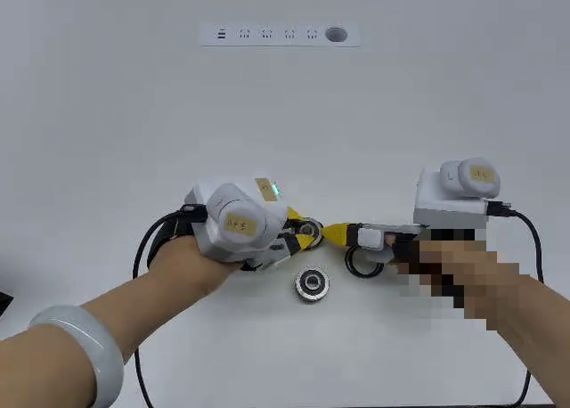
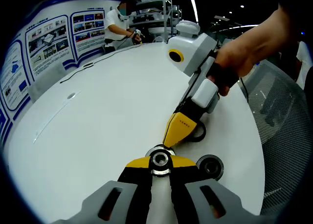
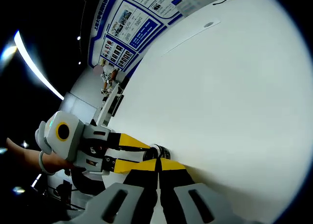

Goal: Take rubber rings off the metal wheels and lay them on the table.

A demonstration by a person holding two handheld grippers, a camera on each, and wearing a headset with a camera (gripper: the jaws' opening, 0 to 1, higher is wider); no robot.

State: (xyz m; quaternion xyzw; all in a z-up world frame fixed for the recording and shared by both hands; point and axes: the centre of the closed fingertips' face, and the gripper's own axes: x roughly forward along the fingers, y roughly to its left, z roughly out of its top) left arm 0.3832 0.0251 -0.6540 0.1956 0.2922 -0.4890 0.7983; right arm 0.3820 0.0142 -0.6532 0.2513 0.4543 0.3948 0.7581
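My left gripper (image 1: 305,237) (image 2: 160,163) is shut on a small metal wheel (image 1: 310,227) (image 2: 160,159), held just above the white table (image 1: 285,132). From the right, my right gripper (image 1: 333,233) (image 3: 157,166) points at it with its yellow jaws pressed together, tips touching the wheel's rim (image 3: 159,151). I cannot tell whether rubber is pinched between them. A loose black rubber ring (image 1: 363,265) (image 2: 199,134) lies on the table under the right gripper. A second wheel (image 1: 312,283) (image 2: 211,166) lies flat nearer to me.
A white power strip (image 1: 280,34) lies at the table's far side. Black cables (image 1: 147,248) (image 1: 534,248) trail from both grippers. A mesh chair (image 2: 286,111) stands past the table edge, and a person (image 2: 117,23) is at a far bench.
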